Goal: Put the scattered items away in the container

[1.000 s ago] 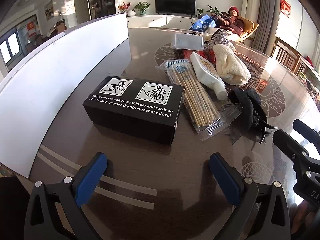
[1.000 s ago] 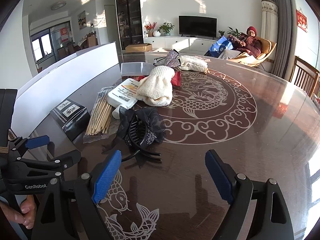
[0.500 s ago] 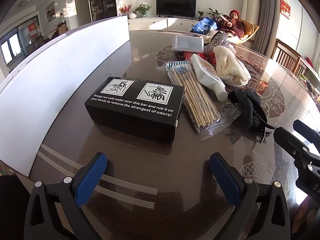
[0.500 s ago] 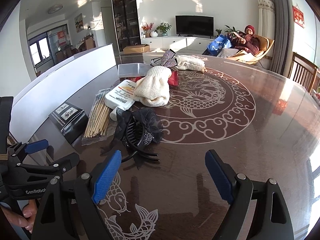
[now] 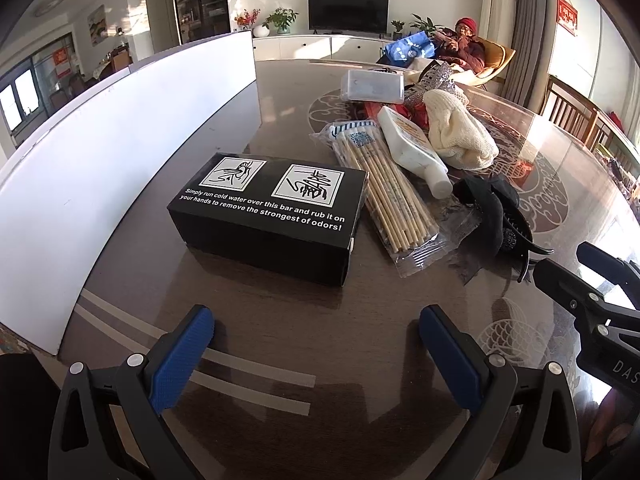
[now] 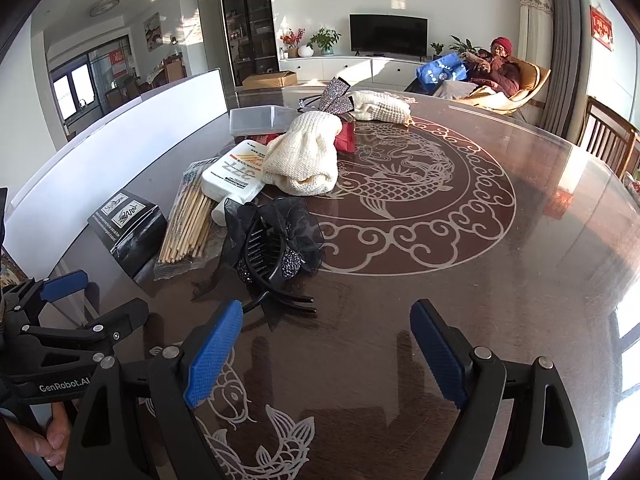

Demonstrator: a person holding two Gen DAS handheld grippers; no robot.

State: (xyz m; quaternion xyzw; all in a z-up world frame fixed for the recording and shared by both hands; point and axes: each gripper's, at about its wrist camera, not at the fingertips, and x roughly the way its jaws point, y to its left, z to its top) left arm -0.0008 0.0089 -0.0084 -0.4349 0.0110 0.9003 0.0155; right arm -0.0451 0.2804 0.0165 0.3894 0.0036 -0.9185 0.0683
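A: Grippers? Left gripper (image 5: 316, 344) and right gripper (image 6: 326, 344) both spread wide, nothing held.
B: Items? Black box (image 5: 268, 216), chopsticks (image 5: 390, 196), hair claw (image 6: 272, 252) lay on table (image 6: 500, 280); clear container (image 6: 258, 119) stood behind.

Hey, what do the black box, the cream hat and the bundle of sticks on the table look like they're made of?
Black box: likely printed cardboard, matte, with crisp folded edges and white lettering.
Cream hat: knitted yarn, soft; ribbed stitches and slumped folds show.
Bundle of sticks: pale wood or bamboo, hard to say which, sealed in a clear, shiny plastic wrapper that crinkles at its end.
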